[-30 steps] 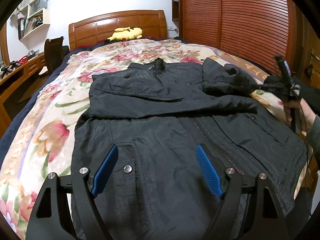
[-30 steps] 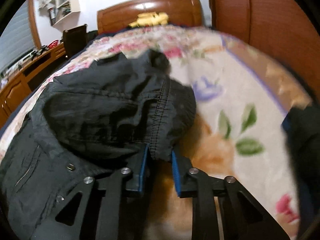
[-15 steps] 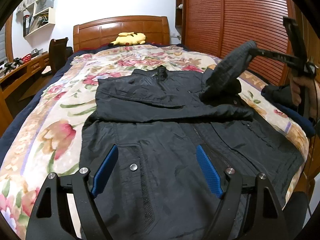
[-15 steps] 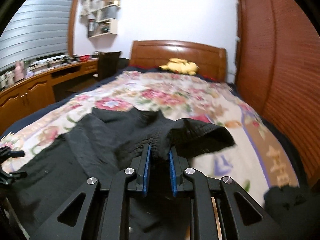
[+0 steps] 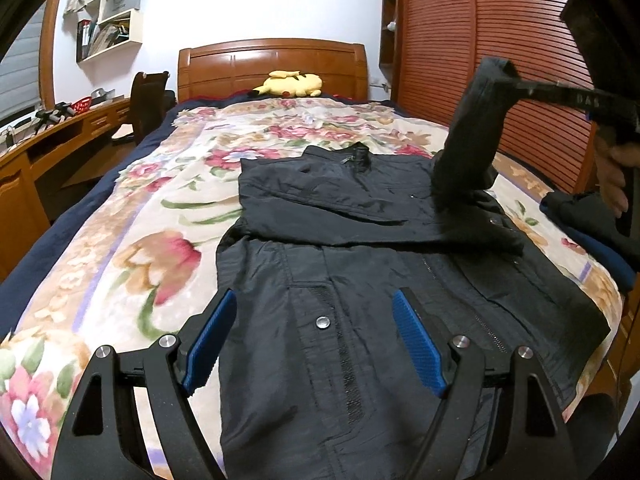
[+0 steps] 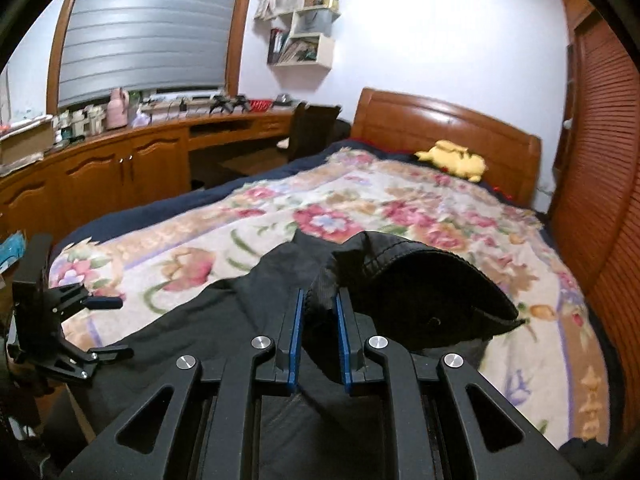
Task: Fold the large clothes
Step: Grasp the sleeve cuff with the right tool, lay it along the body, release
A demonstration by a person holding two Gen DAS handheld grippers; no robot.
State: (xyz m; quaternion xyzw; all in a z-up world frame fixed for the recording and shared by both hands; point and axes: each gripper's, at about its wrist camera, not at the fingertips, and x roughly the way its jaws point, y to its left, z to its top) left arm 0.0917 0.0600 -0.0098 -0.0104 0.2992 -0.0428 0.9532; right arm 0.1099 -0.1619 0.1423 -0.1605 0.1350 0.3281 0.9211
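jacket (image 5: 384, 280): a large black one, lying flat and front up on the floral blanket (image 5: 160, 216) that covers the bed, collar toward the wooden headboard (image 5: 272, 64), hem nearest the left wrist camera
sleeve (image 5: 468, 140): one sleeve rises off the jacket's right side, its cuff held up in the air; the other sleeve lies folded across the chest
right gripper (image 6: 318, 344): fingers clenched on the black cuff (image 6: 420, 292), which bulges out to the right of the blue pads
left gripper (image 5: 308, 340): fingers spread wide with nothing between them, hovering over the lower front of the jacket near a metal snap (image 5: 322, 322)
hand (image 5: 612, 172): the person's right hand shows at the right edge, wrapped on the gripper handle
plush toy (image 5: 290, 84): yellow, resting against the headboard
desk (image 6: 132, 156): wooden, running along the far wall beside the bed
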